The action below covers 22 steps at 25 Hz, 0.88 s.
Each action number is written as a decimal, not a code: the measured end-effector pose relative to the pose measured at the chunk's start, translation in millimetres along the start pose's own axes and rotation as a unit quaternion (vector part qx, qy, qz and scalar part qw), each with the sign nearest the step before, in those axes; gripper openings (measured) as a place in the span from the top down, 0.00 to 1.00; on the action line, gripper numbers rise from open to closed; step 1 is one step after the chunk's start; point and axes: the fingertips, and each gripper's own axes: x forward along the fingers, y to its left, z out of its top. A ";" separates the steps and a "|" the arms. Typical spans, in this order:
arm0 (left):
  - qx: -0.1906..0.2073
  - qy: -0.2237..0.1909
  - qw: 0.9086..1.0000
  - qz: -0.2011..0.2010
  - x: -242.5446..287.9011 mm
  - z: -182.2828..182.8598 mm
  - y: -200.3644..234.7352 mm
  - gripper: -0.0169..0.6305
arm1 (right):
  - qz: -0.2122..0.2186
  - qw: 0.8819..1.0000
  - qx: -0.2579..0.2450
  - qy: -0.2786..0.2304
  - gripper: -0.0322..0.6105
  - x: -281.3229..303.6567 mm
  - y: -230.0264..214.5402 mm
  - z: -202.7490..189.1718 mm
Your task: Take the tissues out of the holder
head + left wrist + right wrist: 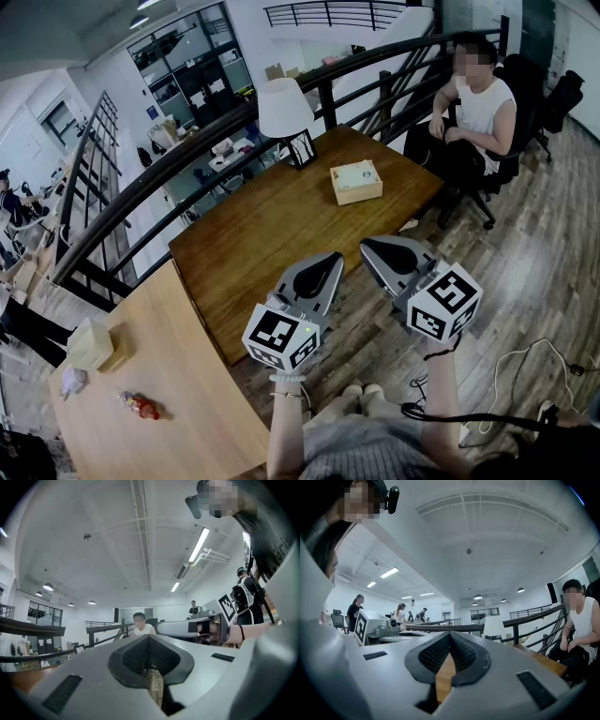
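The left gripper (330, 258) and right gripper (368, 247) hover clenched and empty close to the person's body, apparently before any reach, well apart from the wooden tissue holder (356, 181) resting on the dark table (262, 234).

Tissue holder (356, 181): light-wood box, low and squarish, sits flat on the dark wood bench (272, 234), toward its far right end and a bit askew to the bench edges. Top panel has an opening in the middle; pale tissues (353, 172) show thru it, not yet taken out. Detail too small to tell more.
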 end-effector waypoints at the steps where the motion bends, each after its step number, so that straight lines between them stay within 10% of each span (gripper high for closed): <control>1: 0.001 0.000 1.000 0.000 0.6 0.6 -0.7 0.96 | 0.000 1.000 0.003 0.001 0.93 -0.5 0.2 0.6; 22: 0.008 -0.001 1.000 0.009 37.2 7.9 -18.5 0.96 | 0.028 0.998 0.046 -0.031 0.93 -21.4 -32.8 17.8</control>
